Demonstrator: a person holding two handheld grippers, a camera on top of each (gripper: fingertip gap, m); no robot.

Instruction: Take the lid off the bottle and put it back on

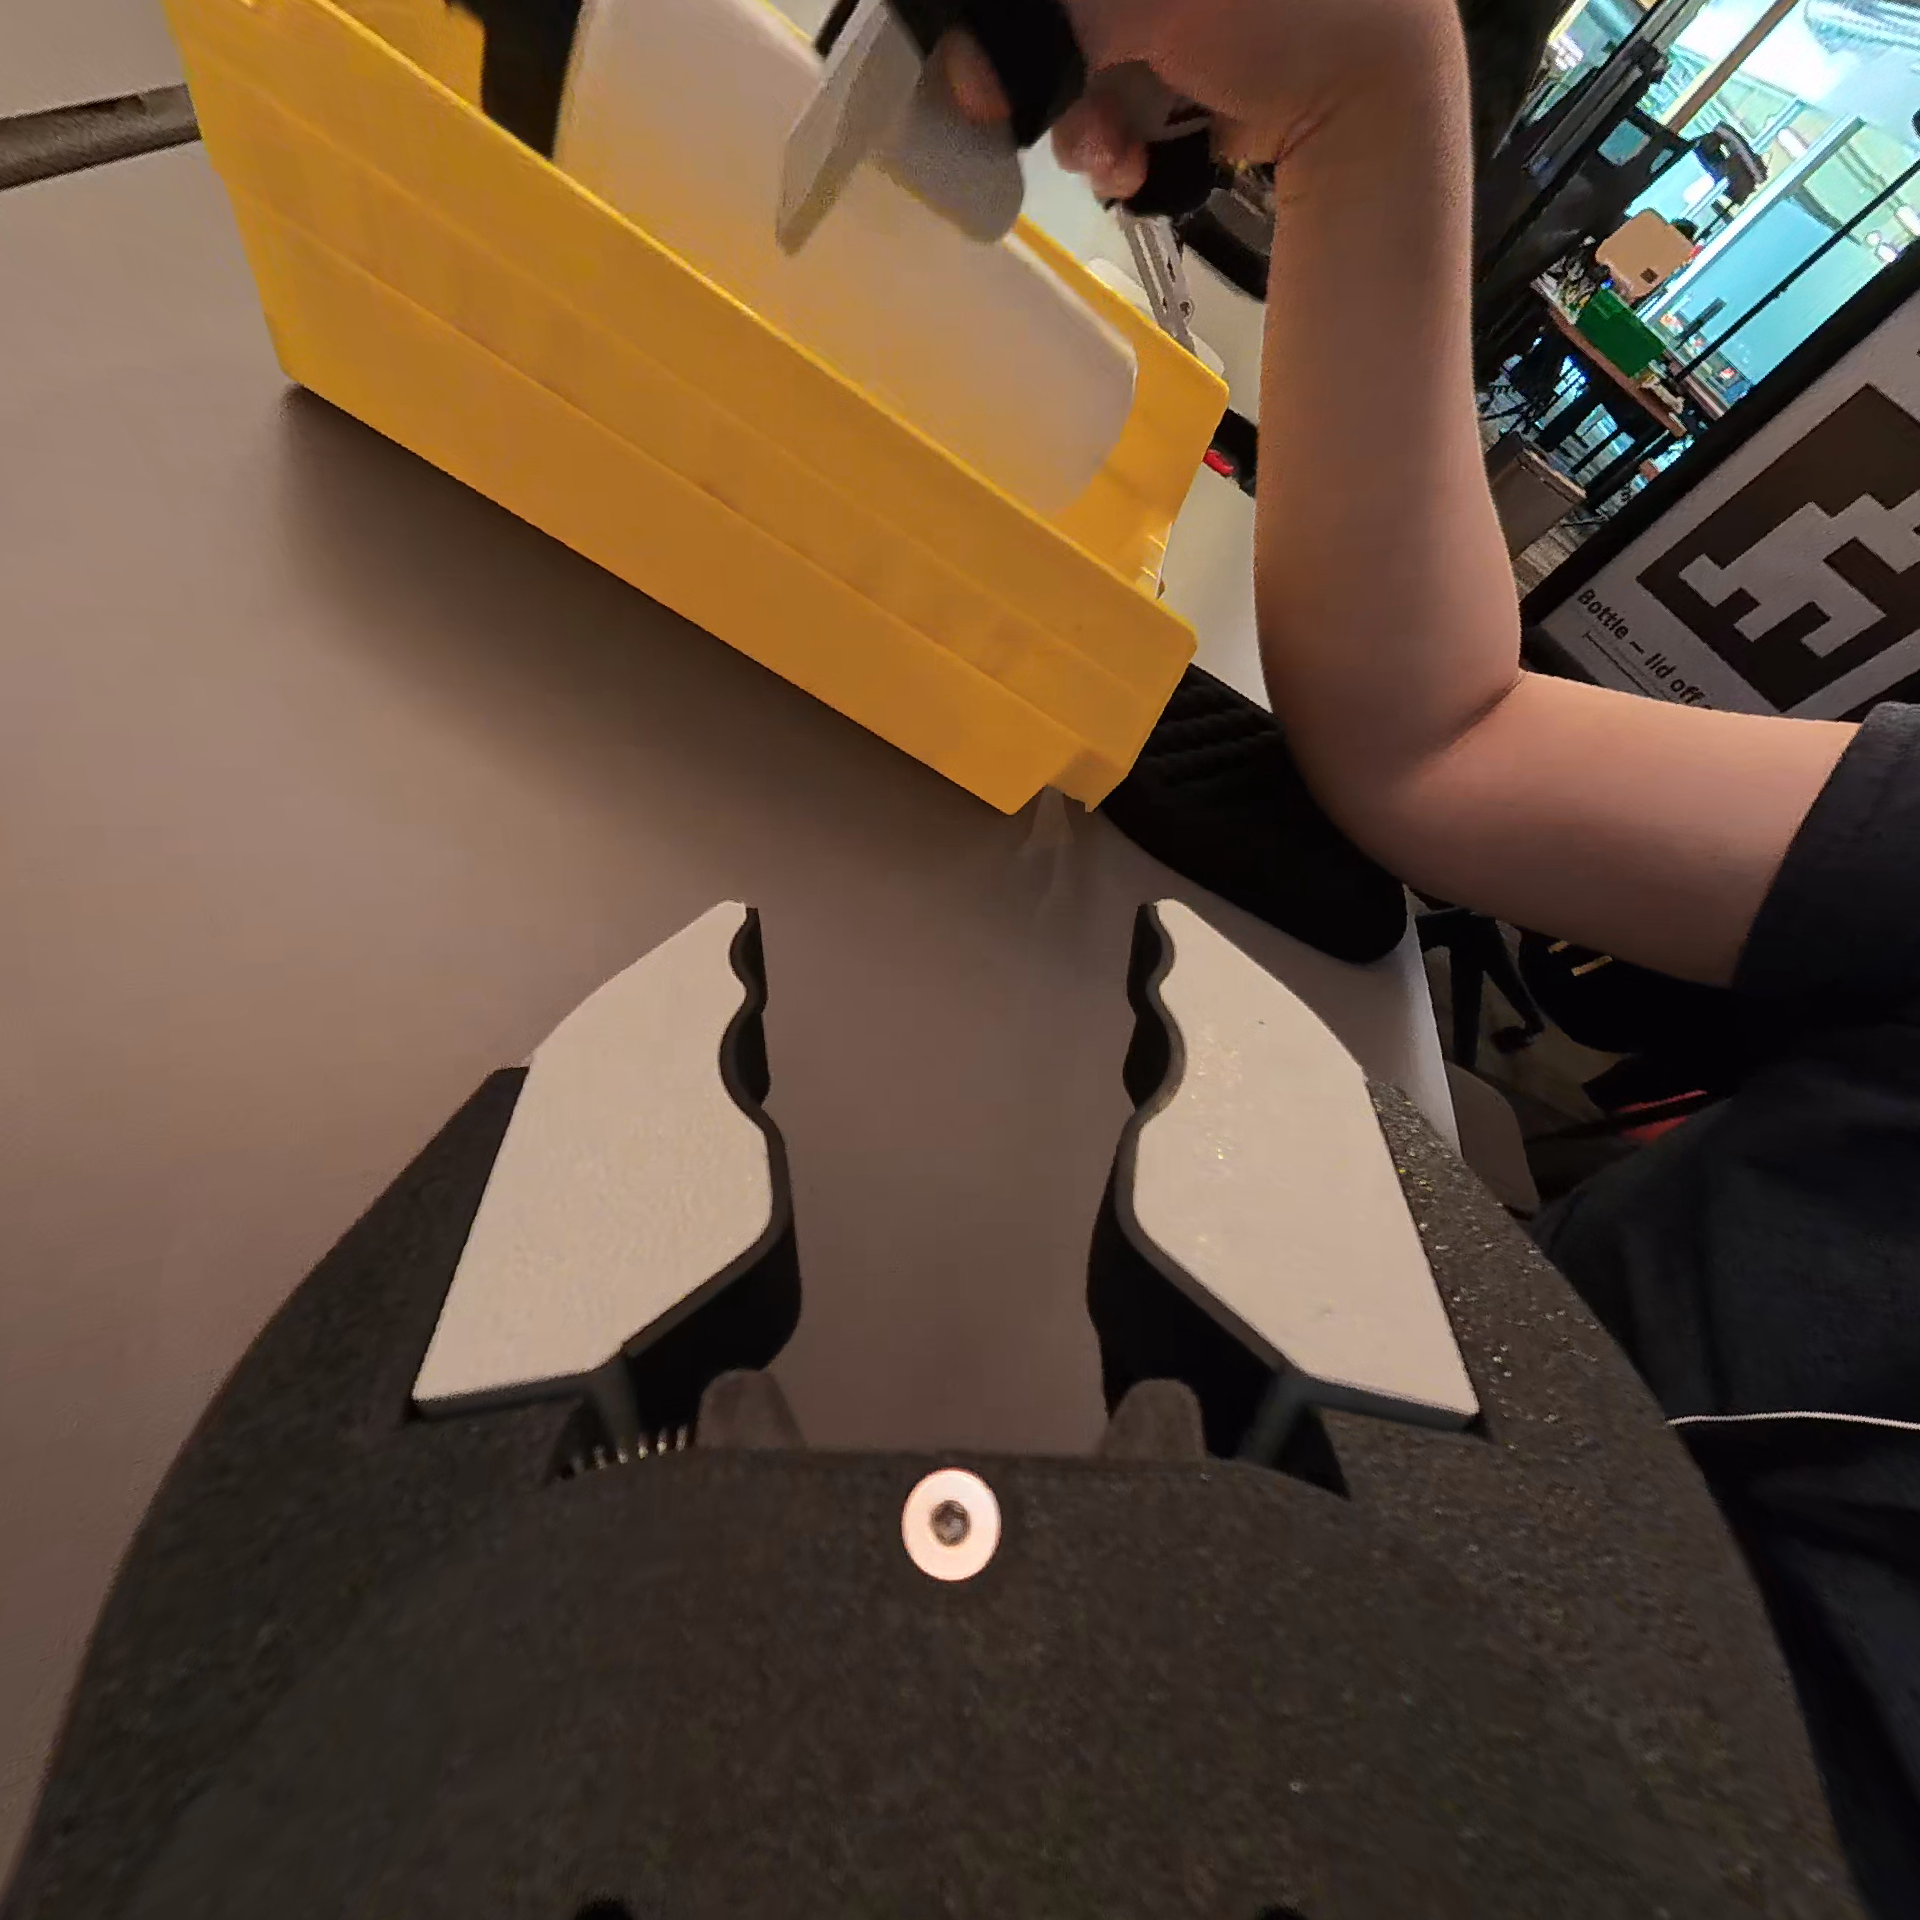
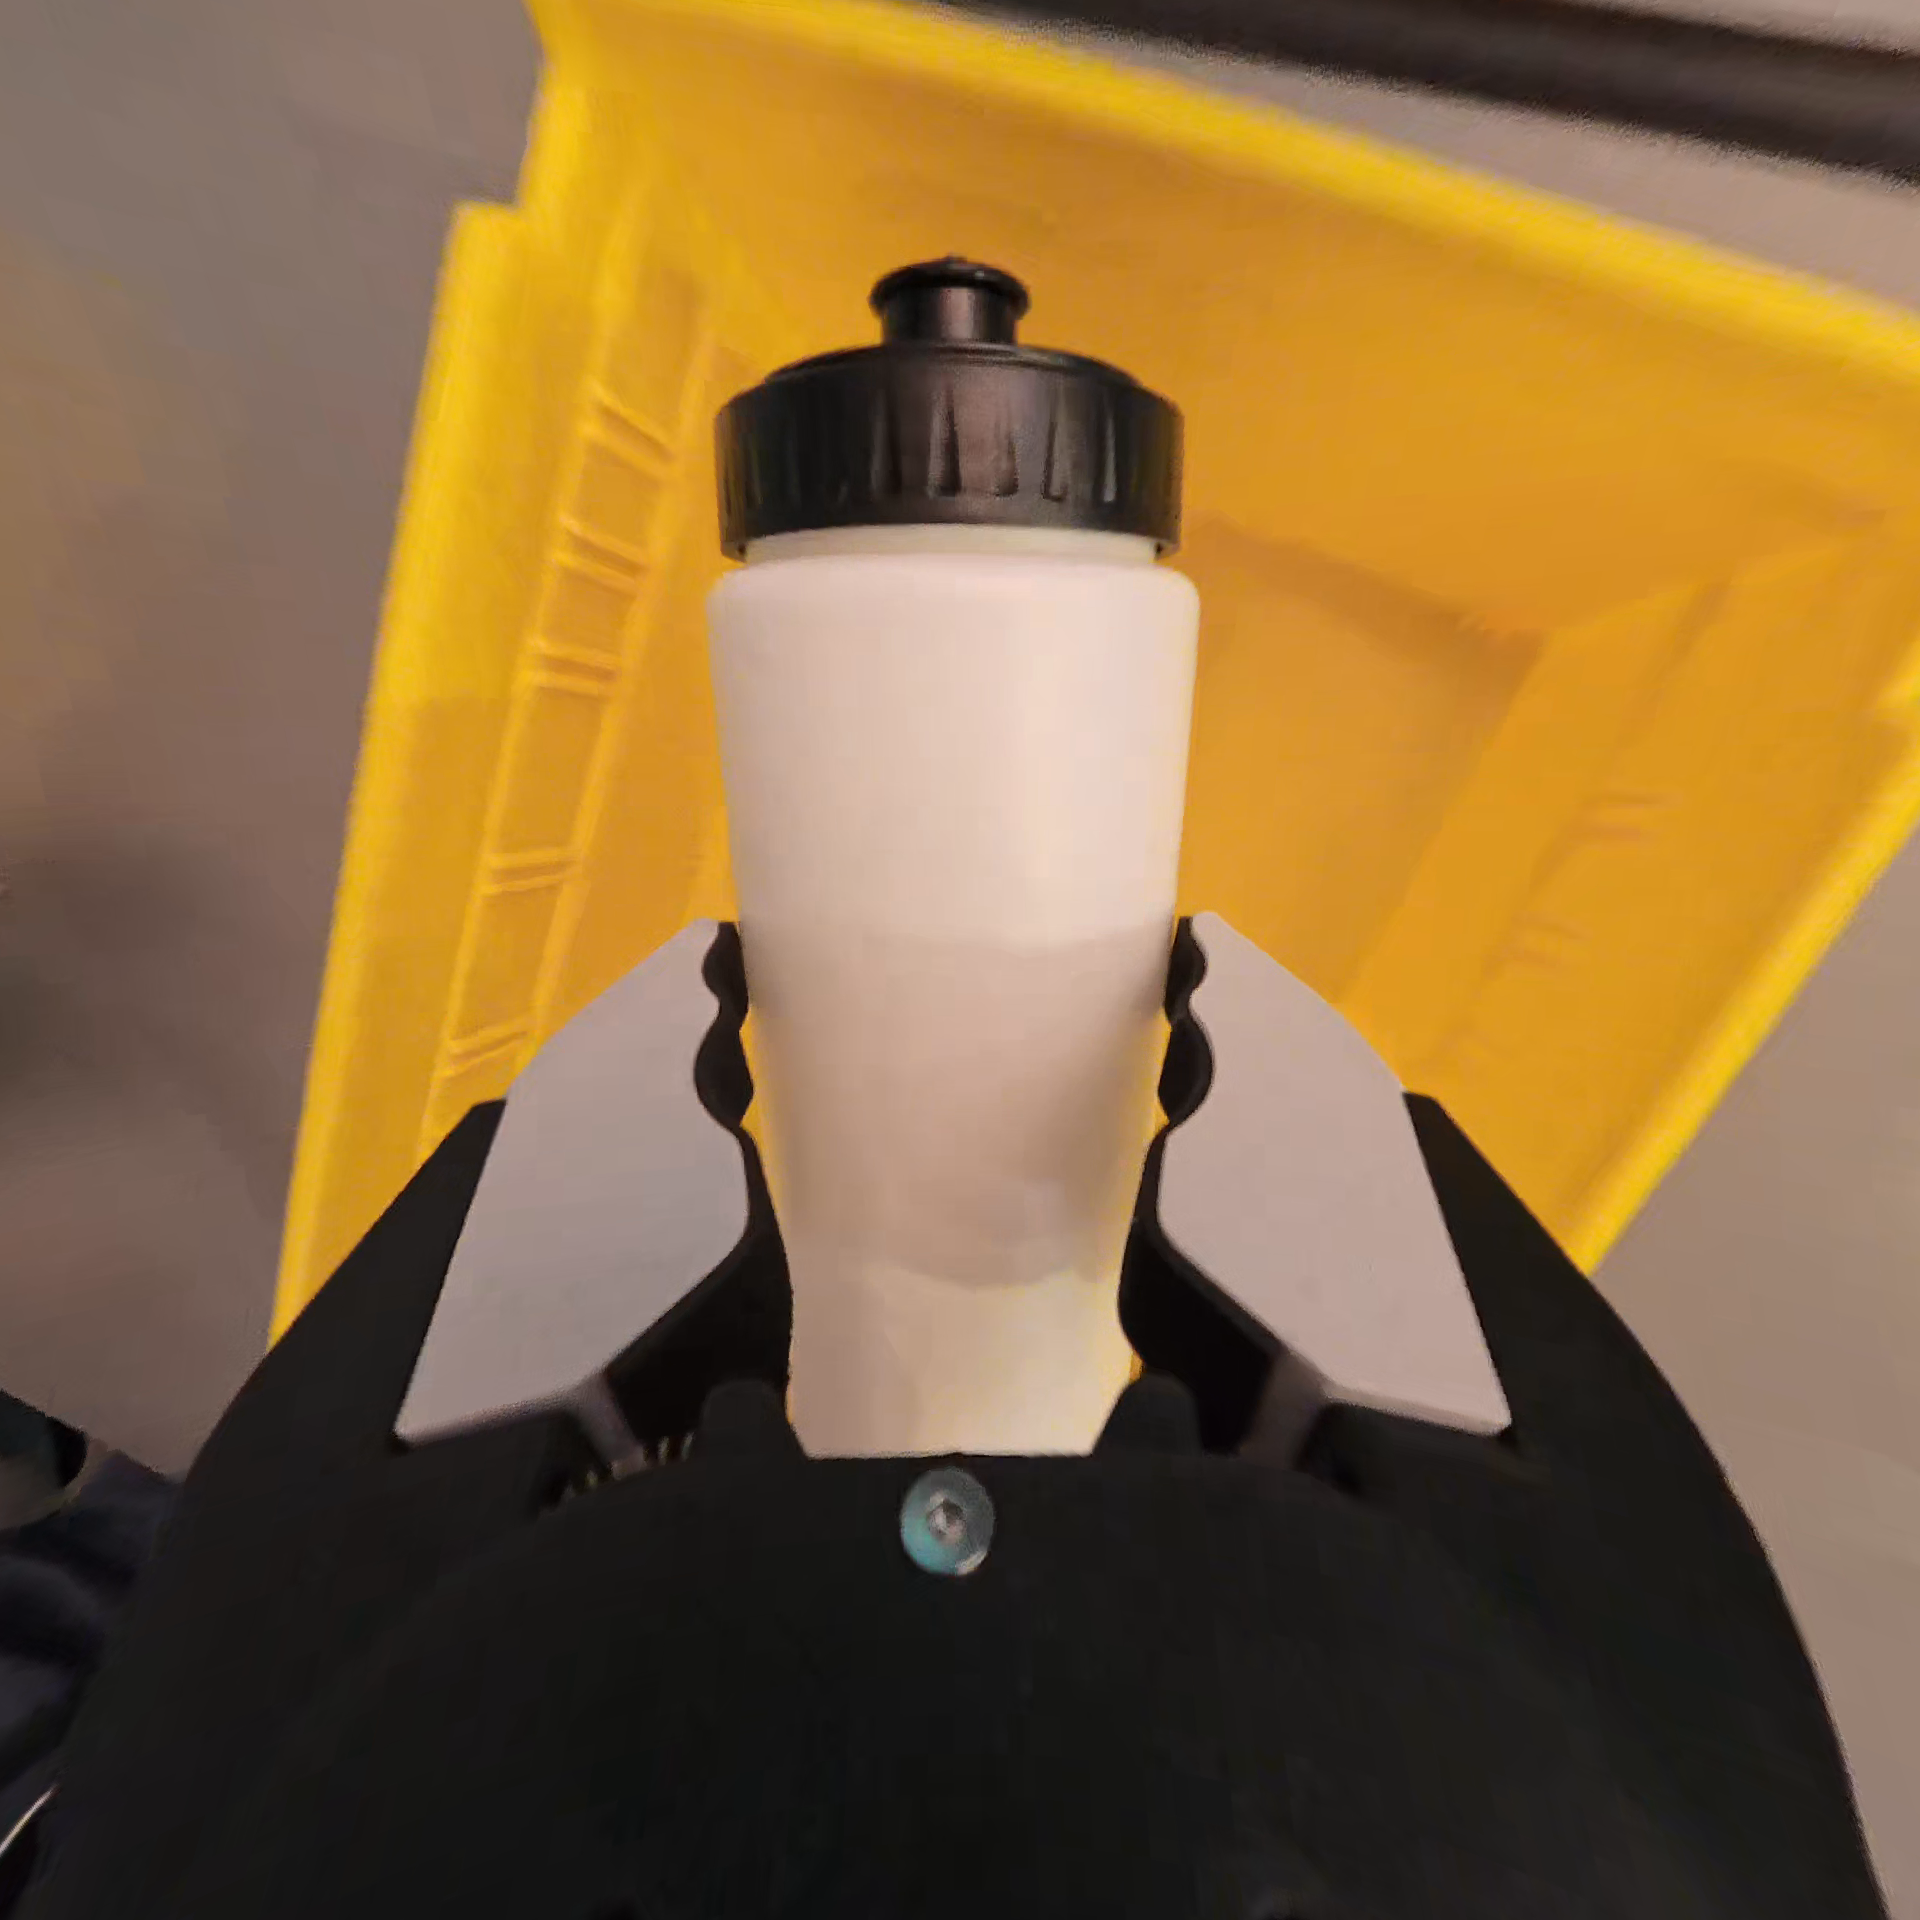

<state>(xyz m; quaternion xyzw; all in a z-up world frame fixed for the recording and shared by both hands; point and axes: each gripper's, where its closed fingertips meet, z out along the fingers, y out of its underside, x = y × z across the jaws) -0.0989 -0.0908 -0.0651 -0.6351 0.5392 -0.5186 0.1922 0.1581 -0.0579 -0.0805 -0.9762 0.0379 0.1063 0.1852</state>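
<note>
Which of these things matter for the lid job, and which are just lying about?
For the job: white bottle, black lid, right gripper shut on the bottle, left gripper open.

Lying about: yellow bin, black pad, table.

Grey-brown table (image 1: 312, 727), yellow bin (image 1: 727, 499) resting on it

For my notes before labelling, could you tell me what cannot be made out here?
- Bottle base: right wrist view, hidden behind the right gripper.
- Bin floor: left wrist view, hidden by its wall.
- Whether the lid is screwed tight: not shown.
</note>
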